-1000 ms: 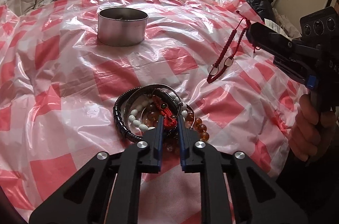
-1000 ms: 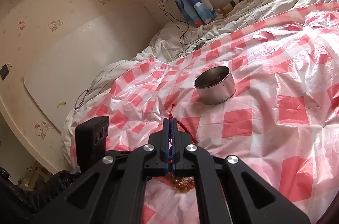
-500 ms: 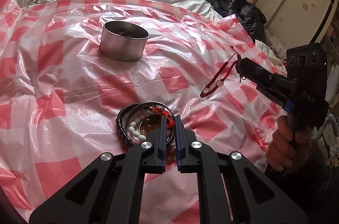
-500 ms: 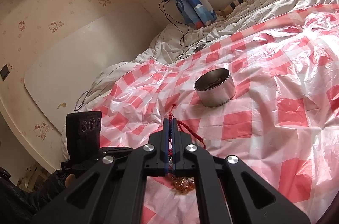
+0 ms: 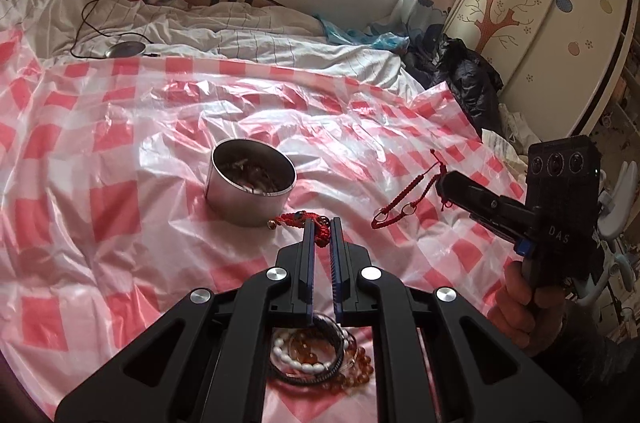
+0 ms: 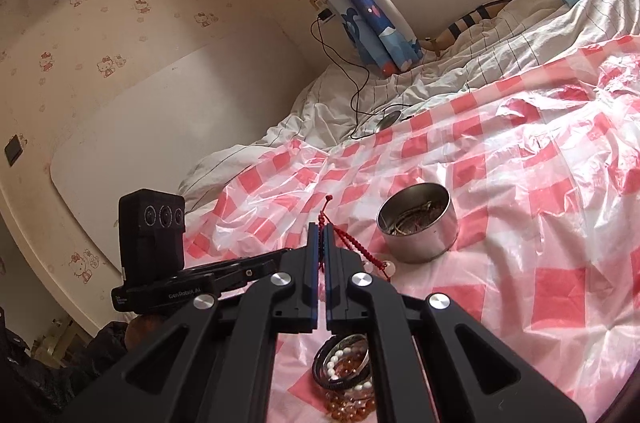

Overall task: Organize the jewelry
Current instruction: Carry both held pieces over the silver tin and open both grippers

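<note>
My left gripper (image 5: 322,223) is shut on a red knotted bracelet with a small bell (image 5: 298,219), lifted off the bed just in front of the steel tin (image 5: 250,183). The tin (image 6: 418,227) holds several pieces of jewelry. My right gripper (image 6: 321,227) is shut on a red cord bracelet (image 6: 356,247), which hangs from its tips. From the left wrist view that cord bracelet (image 5: 404,201) dangles from the right gripper (image 5: 442,183) to the right of the tin. A pile of bead bracelets and bangles (image 5: 316,355) lies on the sheet below my left gripper, also visible as the pile (image 6: 346,379).
A red-and-white checked plastic sheet (image 5: 120,183) covers the bed. White bedding, a cable and a round grey device (image 5: 125,49) lie at the far side. A dark jacket (image 5: 468,79) and a wardrobe (image 5: 540,23) stand to the right. A hand (image 5: 516,307) holds the right gripper.
My left gripper has closed on the red knotted bracelet and lifted it out of the pile toward the tin. The right gripper has shifted slightly, still holding the red cord bracelet.
</note>
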The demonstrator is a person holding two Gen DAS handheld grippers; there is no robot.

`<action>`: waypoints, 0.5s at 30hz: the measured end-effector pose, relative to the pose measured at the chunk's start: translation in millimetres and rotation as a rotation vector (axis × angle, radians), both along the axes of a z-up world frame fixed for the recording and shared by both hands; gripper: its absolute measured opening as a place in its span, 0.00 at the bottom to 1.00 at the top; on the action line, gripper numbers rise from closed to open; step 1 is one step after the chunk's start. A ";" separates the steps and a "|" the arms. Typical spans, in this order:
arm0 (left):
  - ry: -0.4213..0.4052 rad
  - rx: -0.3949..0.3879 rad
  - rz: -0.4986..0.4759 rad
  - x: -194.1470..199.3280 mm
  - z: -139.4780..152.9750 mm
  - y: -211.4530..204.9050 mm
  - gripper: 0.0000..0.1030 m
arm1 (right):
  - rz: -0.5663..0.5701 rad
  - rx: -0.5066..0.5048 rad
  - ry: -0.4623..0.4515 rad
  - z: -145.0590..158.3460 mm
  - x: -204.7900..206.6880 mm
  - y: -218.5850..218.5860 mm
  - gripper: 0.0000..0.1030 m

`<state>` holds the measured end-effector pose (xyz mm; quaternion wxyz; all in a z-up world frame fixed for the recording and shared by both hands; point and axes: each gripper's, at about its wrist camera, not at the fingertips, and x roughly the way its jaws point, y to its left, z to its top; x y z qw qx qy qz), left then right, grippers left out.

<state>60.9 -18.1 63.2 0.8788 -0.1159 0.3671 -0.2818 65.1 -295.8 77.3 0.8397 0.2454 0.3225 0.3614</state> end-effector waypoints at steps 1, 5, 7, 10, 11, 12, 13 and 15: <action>-0.004 -0.003 0.009 8.9 1.0 0.2 0.06 | 0.002 -0.002 0.002 -0.4 5.7 0.7 0.03; -0.023 -0.006 0.034 45.1 1.6 -4.1 0.06 | 0.007 -0.029 0.011 -4.9 33.2 7.1 0.03; -0.024 -0.001 0.040 62.6 -2.0 -9.4 0.06 | 0.008 -0.051 0.012 -8.1 47.8 12.3 0.03; -0.012 0.011 0.048 84.4 -12.6 -16.9 0.06 | 0.011 -0.080 0.019 -16.2 70.8 21.6 0.03; -0.005 0.013 0.049 90.3 -17.1 -18.8 0.06 | 0.011 -0.091 0.023 -20.1 78.3 25.0 0.03; 0.000 0.019 0.050 94.8 -21.3 -20.8 0.06 | 0.011 -0.106 0.025 -24.2 84.6 29.0 0.03; 0.004 0.029 0.051 98.6 -25.7 -22.6 0.06 | 0.009 -0.121 0.028 -28.1 90.2 32.3 0.03; 0.015 0.050 0.054 105.3 -34.9 -26.0 0.06 | 0.009 -0.161 0.033 -39.9 101.2 41.0 0.03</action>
